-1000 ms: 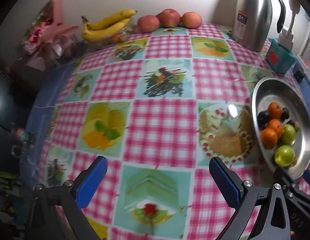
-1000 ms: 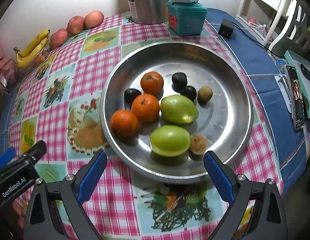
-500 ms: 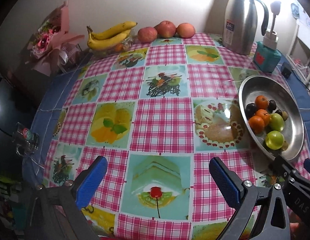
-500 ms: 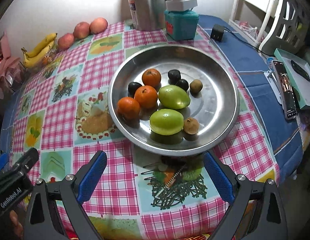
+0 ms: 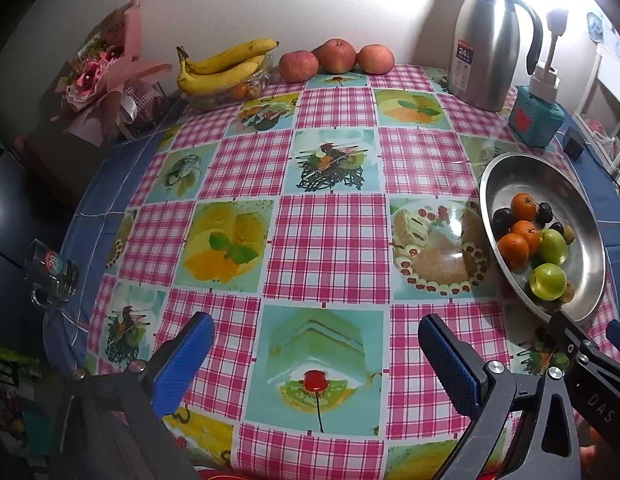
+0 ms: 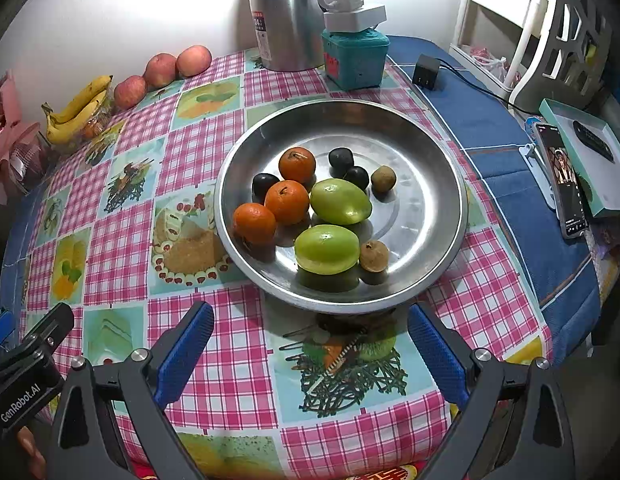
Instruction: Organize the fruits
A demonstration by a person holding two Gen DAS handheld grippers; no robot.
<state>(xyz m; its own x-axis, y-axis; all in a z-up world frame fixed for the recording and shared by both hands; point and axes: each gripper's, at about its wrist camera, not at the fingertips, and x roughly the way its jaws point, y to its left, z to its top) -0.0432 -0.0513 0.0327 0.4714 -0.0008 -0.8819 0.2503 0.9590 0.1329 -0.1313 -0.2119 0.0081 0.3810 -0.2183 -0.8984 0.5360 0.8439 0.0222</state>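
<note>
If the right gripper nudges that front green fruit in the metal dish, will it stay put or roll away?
The front green fruit is smooth, glossy and egg-shaped, so it would probably wobble or roll rather than stay put. The metal dish looks slick and slopes inward, which likely steers it toward the centre. A small brown fruit touches its side and would probably get knocked.

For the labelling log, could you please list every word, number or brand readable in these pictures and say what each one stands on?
"GenRobot.AI": on the left gripper, seen from the right wrist.
"DAS": on the right gripper, seen from the left wrist; the rest is cut off.
"24": on the sticker of the steel thermos jug; its smaller print is too blurred.
Mug logo and phone screen: unreadable.
</note>
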